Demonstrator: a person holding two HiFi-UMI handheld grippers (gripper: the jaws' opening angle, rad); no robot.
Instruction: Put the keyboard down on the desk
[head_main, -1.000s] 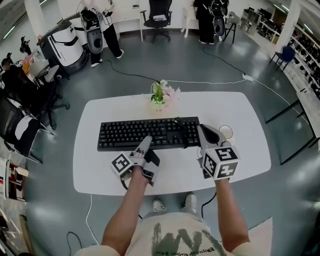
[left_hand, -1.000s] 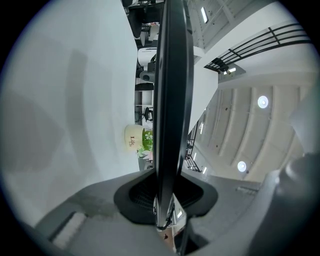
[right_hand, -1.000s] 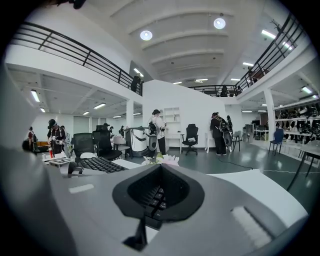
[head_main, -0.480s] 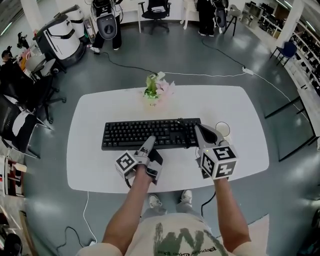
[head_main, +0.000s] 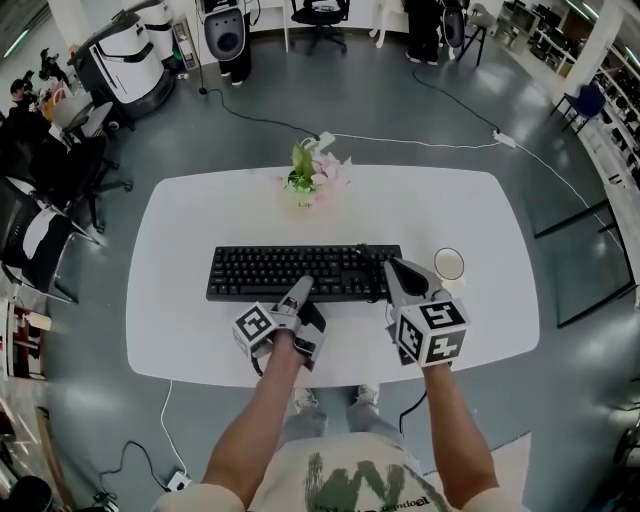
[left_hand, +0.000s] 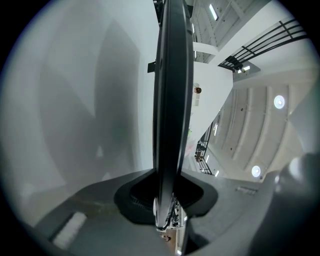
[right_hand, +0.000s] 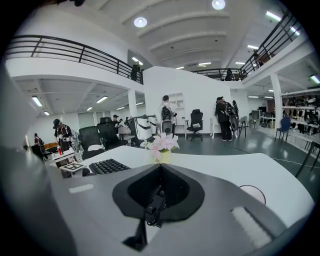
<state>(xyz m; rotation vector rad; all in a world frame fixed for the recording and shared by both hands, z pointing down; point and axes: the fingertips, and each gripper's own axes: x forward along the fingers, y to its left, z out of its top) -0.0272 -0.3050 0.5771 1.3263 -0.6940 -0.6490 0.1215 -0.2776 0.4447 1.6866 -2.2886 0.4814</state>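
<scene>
A black keyboard (head_main: 290, 268) lies flat across the middle of the white desk (head_main: 200, 220). My left gripper (head_main: 300, 288) is rolled on its side at the keyboard's near edge and is shut on it. In the left gripper view the keyboard (left_hand: 172, 90) runs edge-on between the jaws of that gripper (left_hand: 167, 180), close over the desk surface; I cannot tell whether it touches. My right gripper (head_main: 390, 268) is at the keyboard's right end, upright. Its jaws are together with nothing between them, and in its view (right_hand: 159, 167) the keyboard (right_hand: 107, 166) shows to their left.
A vase of pink flowers (head_main: 315, 175) stands behind the keyboard. A round white cup (head_main: 449, 263) sits just right of the right gripper. Office chairs (head_main: 40, 250) stand left of the desk, and a cable (head_main: 420, 140) crosses the floor beyond.
The keyboard and both grippers have shifted slightly toward the near edge of the desk. The head view has also drifted. Both grippers keep their places on the keyboard.
</scene>
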